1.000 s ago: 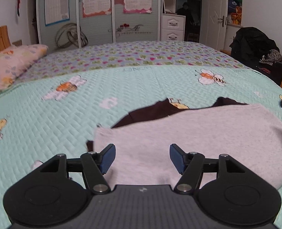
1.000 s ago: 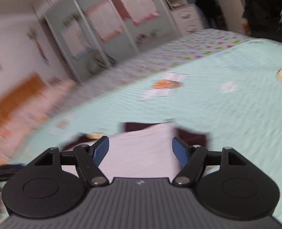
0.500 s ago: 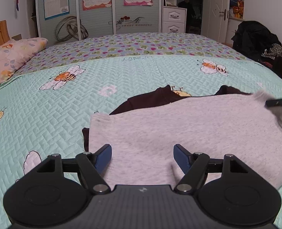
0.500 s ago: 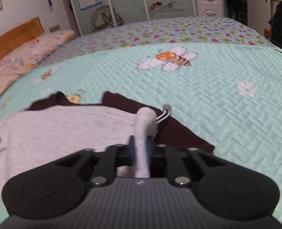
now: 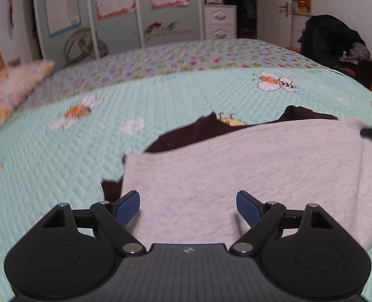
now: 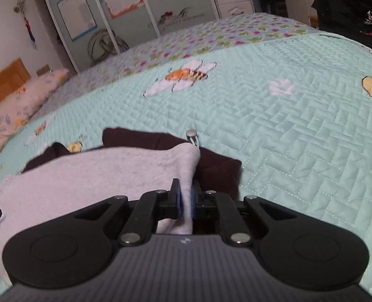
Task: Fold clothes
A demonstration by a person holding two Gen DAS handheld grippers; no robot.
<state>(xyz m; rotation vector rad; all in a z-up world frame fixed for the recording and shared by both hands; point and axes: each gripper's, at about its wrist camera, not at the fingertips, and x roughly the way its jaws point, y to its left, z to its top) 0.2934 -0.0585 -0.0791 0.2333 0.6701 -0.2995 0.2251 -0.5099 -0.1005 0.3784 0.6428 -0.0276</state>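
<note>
Behind the bed stands a wardrobe (image 5: 115, 20) with posters on its doors, and a white drawer unit (image 5: 220, 21) is next to an open door. On the bed lies a mint-green quilt (image 6: 274, 115) with bees and flowers sewn on it, and a pink pillow (image 5: 7, 85) is at the left side near a wooden headboard (image 6: 3, 83). A dark pile of clothes (image 5: 329, 40) sits at the right of the room.

On the quilt lies a grey garment (image 5: 236, 166), and it partly covers a dark brown garment (image 6: 218, 168) under it. The right gripper (image 6: 185, 202) has its jaws pressed together on a fold at the grey garment's right edge, and this fold is a little raised. The left gripper (image 5: 187, 205) has its jaws wide apart and holds nothing; it is low above the near left part of the grey garment, with the cloth visible between its blue pads (image 5: 127, 205). Both grippers point across the bed toward the wardrobe.
</note>
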